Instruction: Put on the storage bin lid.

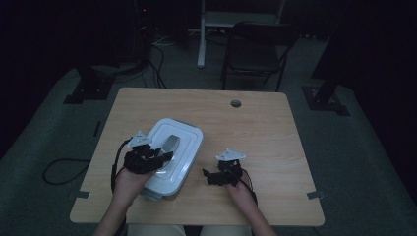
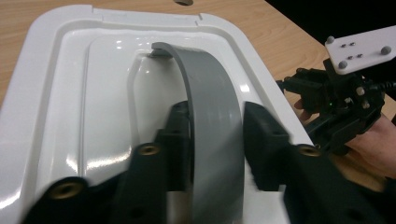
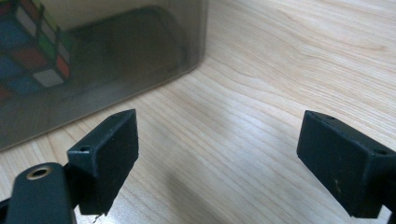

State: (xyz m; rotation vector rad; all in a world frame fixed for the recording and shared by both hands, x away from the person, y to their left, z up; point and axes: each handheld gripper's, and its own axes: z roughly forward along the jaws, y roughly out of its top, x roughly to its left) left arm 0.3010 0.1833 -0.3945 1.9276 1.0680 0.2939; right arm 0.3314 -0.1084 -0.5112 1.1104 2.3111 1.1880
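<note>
Left gripper view has the left tool (image 2: 217, 144) straddling the grey handle (image 2: 210, 112) of a white lidded box (image 2: 56, 93), jaws slightly apart, one pad clear of it. Right tool (image 3: 217, 163) gapes wide and empty over the desk (image 3: 280, 70), right of the box; a colour cube (image 3: 32, 51) shows through its wall.

left gripper (image 2: 217, 140): fingers slightly parted | right gripper (image 3: 217, 163): fingers wide apart
</note>
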